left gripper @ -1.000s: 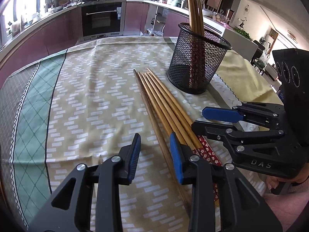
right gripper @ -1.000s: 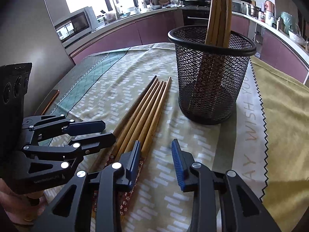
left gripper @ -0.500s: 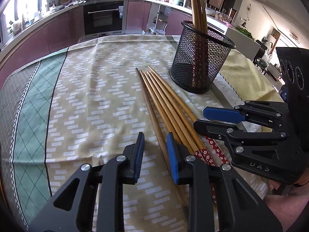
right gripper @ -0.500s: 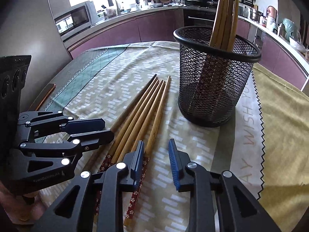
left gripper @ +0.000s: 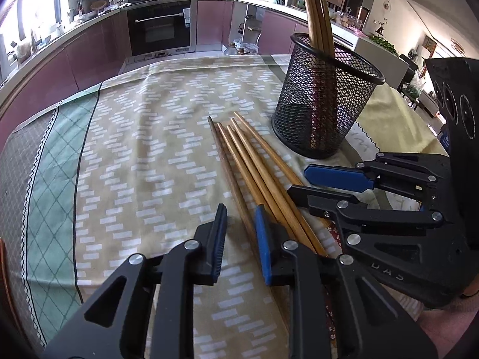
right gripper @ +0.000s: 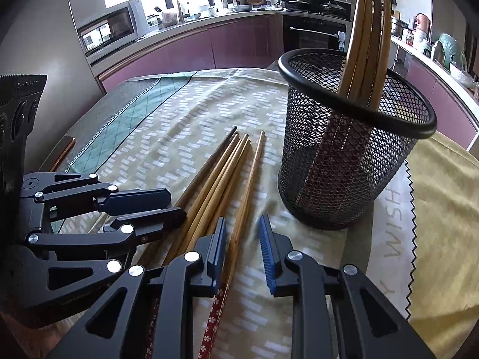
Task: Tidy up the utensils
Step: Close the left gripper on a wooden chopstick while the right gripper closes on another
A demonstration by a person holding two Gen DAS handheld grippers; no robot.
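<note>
Several wooden chopsticks (left gripper: 254,173) lie side by side on the patterned tablecloth; they also show in the right wrist view (right gripper: 215,185). A black mesh holder (left gripper: 323,104) stands behind them with a few chopsticks (right gripper: 365,30) upright in it; the holder also shows in the right wrist view (right gripper: 344,155). My left gripper (left gripper: 239,233) is open, low over the table, its jaws straddling the darkest, leftmost chopstick (left gripper: 230,185). My right gripper (right gripper: 241,248) is open, its jaws straddling the rightmost chopstick (right gripper: 248,191) near its red floral end.
The tablecloth (left gripper: 134,155) has a green band at the left. A yellow cloth (right gripper: 443,197) with a zigzag edge lies to the right of the holder. Kitchen counters and an oven (left gripper: 160,27) stand beyond the table. Both grippers sit close together at the near end of the chopsticks.
Both grippers have moved forward and lower onto the chopsticks' near ends. The left jaws have narrowed slightly and now straddle the dark chopstick; the right jaws now straddle the rightmost one.
</note>
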